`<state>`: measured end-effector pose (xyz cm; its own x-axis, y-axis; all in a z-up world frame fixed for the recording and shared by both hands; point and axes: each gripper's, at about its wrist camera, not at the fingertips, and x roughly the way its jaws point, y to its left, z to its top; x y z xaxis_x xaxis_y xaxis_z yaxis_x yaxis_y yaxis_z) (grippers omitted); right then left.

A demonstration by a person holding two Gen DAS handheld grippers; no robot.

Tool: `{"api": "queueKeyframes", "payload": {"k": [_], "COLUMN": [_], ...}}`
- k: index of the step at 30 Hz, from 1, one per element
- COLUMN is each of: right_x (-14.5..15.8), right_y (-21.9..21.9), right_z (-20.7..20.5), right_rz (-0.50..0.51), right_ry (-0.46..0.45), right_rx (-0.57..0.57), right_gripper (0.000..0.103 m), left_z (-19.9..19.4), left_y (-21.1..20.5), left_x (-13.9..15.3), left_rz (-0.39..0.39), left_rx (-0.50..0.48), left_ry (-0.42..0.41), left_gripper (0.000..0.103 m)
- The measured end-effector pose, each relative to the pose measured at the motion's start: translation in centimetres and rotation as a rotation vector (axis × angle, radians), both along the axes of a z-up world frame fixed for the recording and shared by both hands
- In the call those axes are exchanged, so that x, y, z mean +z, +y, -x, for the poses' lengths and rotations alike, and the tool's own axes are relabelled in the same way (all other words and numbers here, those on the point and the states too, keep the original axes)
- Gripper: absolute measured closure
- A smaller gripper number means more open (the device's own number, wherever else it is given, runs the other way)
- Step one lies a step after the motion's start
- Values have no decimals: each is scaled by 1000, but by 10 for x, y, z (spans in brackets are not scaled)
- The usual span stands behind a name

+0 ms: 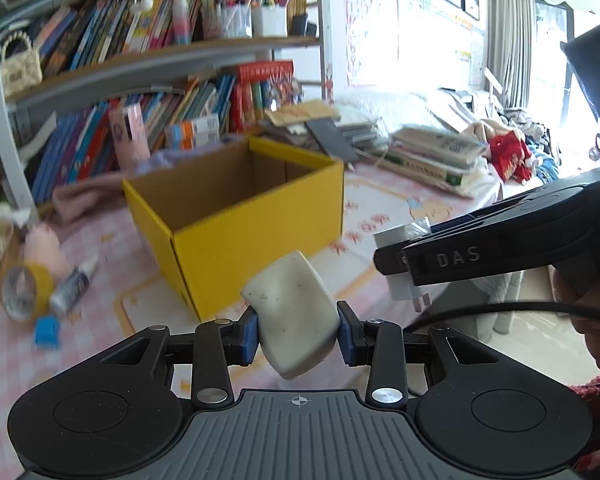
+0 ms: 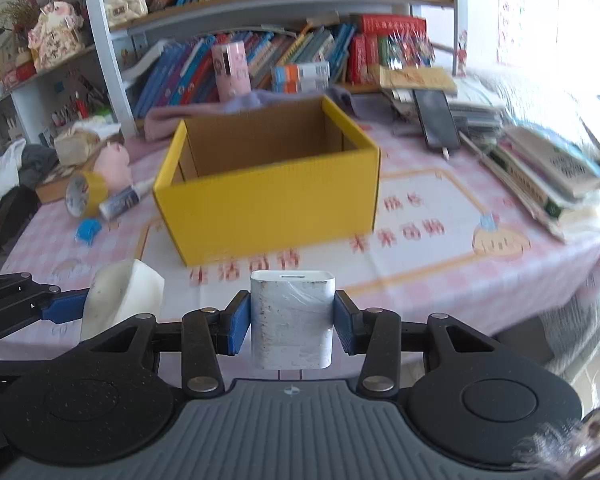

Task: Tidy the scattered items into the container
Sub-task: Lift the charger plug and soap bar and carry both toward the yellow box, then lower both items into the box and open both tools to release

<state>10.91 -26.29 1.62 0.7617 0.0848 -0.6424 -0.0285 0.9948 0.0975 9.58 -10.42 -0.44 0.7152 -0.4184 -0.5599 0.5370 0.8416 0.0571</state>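
Nearest, the left gripper [image 1: 297,330] has its jaws clamped on a white eraser [image 1: 294,316], the right gripper [image 2: 291,326] on a white charger [image 2: 291,320]. Beyond, the yellow box [image 2: 272,204] stands open on the worktop [image 2: 440,264]; tape roll [image 2: 85,194] left.

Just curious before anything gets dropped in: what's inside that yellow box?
Only bare brown cardboard walls show inside the yellow box; no items are visible. Its front wall hides the floor, so the bottom cannot be checked.
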Motion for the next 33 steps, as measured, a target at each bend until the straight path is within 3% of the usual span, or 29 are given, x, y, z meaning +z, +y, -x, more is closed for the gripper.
{"api": "queueKeyframes", "payload": {"k": [12, 18, 25, 33], "right_x": [45, 52, 46, 18], "right_y": [-18, -34, -44, -39], "right_z": [-72, -117, -178, -259], "right_rz": [64, 66, 51, 76], "right_ry": [-199, -237, -198, -31], "right_rx": [100, 178, 277, 437], "right_gripper": [61, 61, 61, 61], "left_z": [-61, -97, -140, -205], "left_y": [-25, -40, -54, -51], "left_x": [32, 38, 31, 7], "left_rz": [16, 9, -32, -123], "left_rx": [63, 128, 193, 198], "left_ry": [-132, -164, -144, 1], "left_gripper": [66, 66, 66, 66]}}
